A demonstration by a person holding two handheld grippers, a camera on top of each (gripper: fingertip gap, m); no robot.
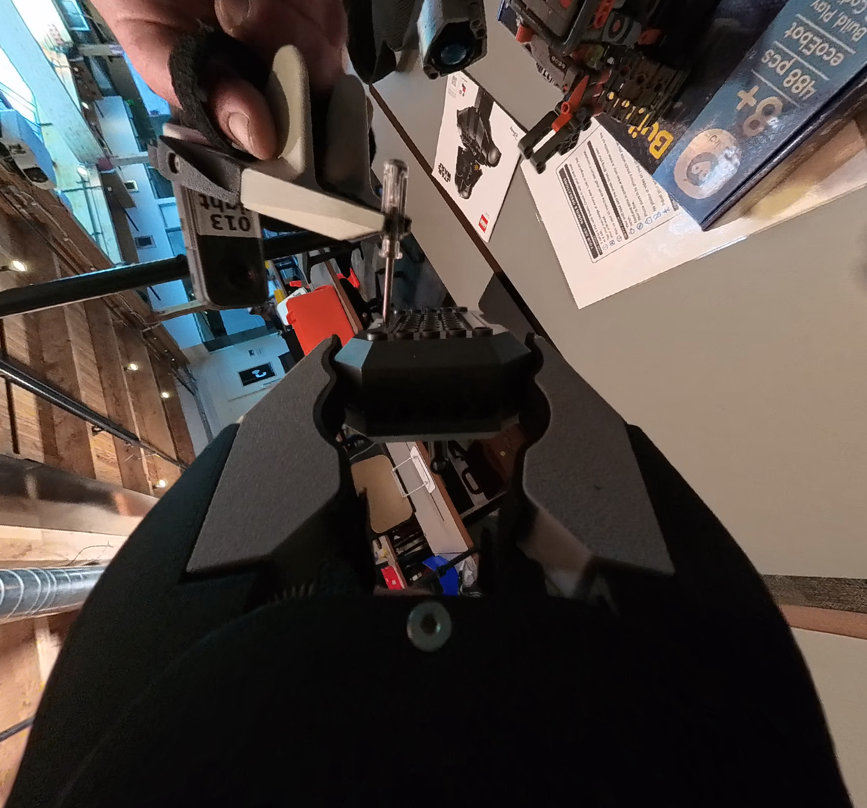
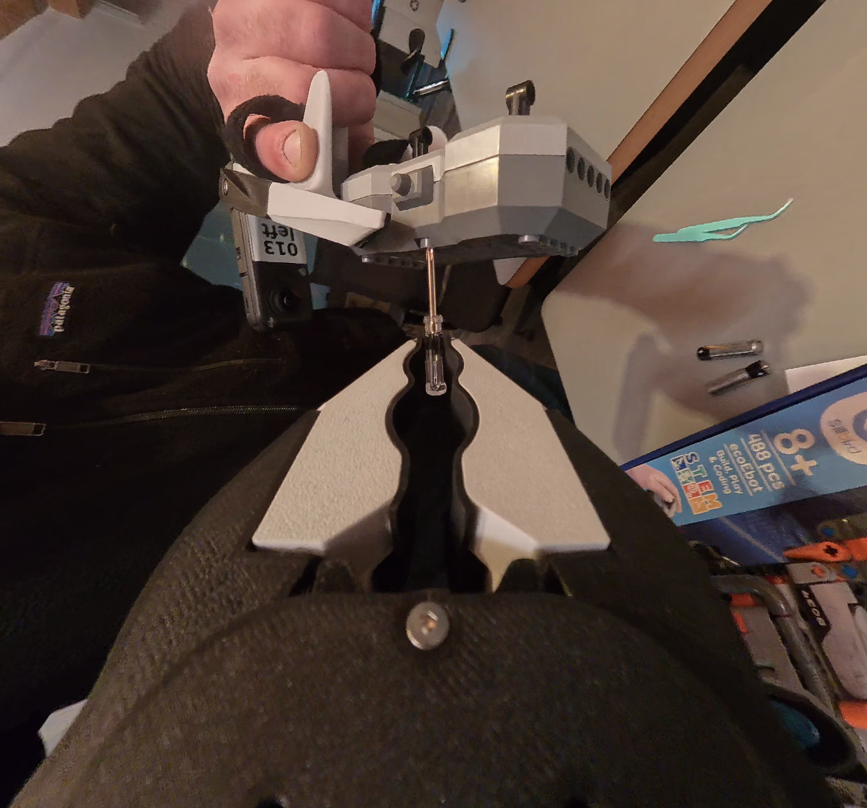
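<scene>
Grey block (image 2: 506, 185): chunky, faceted housing with a row of round holes along one edge. It is held in the air, above and clear of the table (image 1: 703, 410).

- Left gripper (image 1: 434, 363): fingers spread wide and clamped on two opposite sides of the block, which fills the gap. The left hand (image 2: 291, 34) is wrapped round the grip.
- Right gripper (image 2: 434, 349): fingers nearly together, pinching the clear handle of a small screwdriver (image 2: 432, 363). The handle end sits in the notch between the tips.
- Contact: the screwdriver shaft runs straight to the holed face of the block and its tip sits in that face near one corner. Judgement: the tool is engaged there, though neither view shows a screw head.

Left wrist view only:
- The block reads almost black, being in shadow.
- Upper right of the frame, on the table: a brick-built model (image 1: 586, 11), an instruction booklet (image 1: 474, 152), a printed white sheet (image 1: 610, 203) and a blue box (image 1: 750, 95).

Right wrist view only:
- The block's true grey and white colouring.
- The person's dark fleece jacket (image 2: 117, 363), at left.
- Two small dark cylinders (image 2: 729, 351) and a teal strip (image 2: 722, 229), at right on the table.
</scene>
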